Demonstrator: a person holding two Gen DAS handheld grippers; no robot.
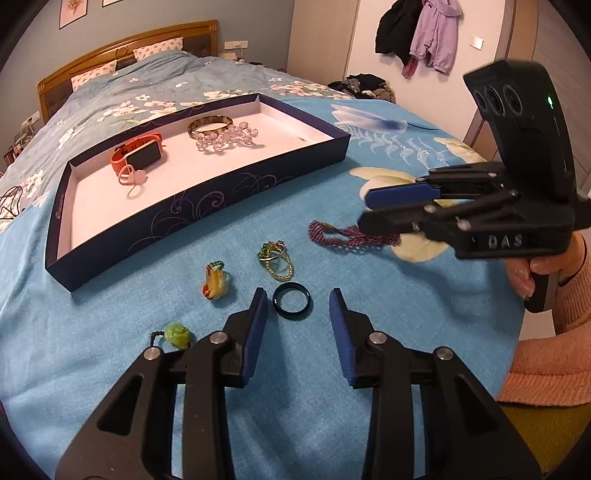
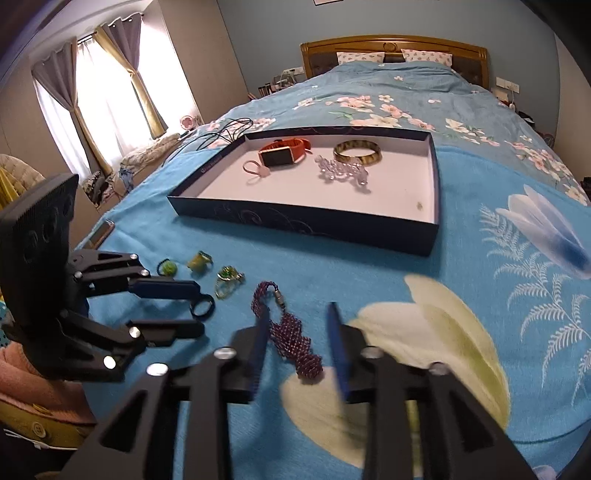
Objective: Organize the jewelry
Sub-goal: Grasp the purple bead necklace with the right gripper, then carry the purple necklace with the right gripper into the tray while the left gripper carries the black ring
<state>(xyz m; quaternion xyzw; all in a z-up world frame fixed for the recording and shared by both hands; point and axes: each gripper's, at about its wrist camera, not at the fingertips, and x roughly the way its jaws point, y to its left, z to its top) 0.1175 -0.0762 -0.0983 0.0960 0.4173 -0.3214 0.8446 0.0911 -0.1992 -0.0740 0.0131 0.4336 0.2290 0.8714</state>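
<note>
A black ring lies on the blue bedspread right between the tips of my left gripper, which is open, its pads clear of the ring. A purple beaded bracelet lies stretched between the fingers of my right gripper, which is also open and low over it. Between them and the tray lie a gold-green ring with chain, a yellow charm and a green charm. The dark blue tray holds an orange watch, a bangle, a crystal bracelet and a pink loop.
The tray's right half is bare white. A person's hand and pink sleeve hold the right gripper at the bed's edge. Black cables lie behind the tray. Clothes hang on the far wall.
</note>
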